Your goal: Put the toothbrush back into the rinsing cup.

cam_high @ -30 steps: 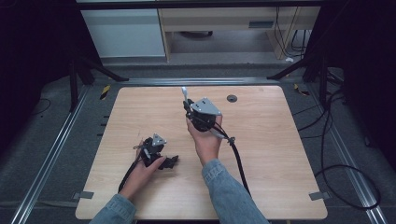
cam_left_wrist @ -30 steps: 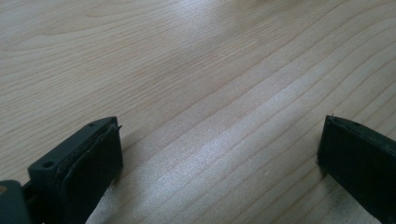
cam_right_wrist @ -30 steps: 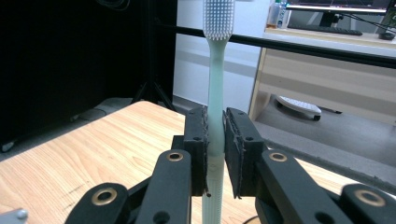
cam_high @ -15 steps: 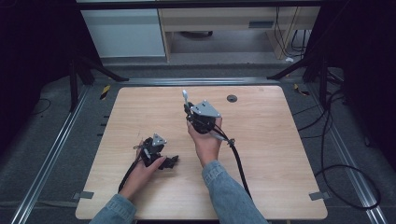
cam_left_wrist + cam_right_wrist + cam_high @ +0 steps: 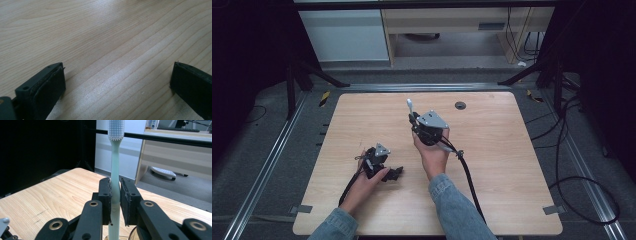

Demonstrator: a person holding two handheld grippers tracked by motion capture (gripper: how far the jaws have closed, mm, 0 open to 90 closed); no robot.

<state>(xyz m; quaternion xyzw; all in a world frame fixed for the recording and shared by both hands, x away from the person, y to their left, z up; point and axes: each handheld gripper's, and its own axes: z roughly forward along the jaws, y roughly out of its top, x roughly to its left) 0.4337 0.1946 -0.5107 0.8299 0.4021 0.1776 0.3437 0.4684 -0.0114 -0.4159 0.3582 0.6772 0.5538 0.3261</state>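
A pale green toothbrush [image 5: 115, 157] with white bristles stands upright in my right gripper [image 5: 115, 185], whose pads are shut on its handle. In the high view that gripper [image 5: 414, 120] is held above the middle of the wooden table [image 5: 492, 150], with the toothbrush [image 5: 410, 105] pointing up and toward the far edge. My left gripper [image 5: 395, 173] rests low over the table's near left part. Its jaws stand wide apart above bare wood, and nothing is between the fingertips of the left gripper [image 5: 117, 75].
A small dark round disc [image 5: 460, 105] lies on the table near the far edge, to the right of the toothbrush. A black cable [image 5: 469, 180] trails from the right gripper toward the near edge. Beyond the table stand white and wooden cabinets [image 5: 437, 30].
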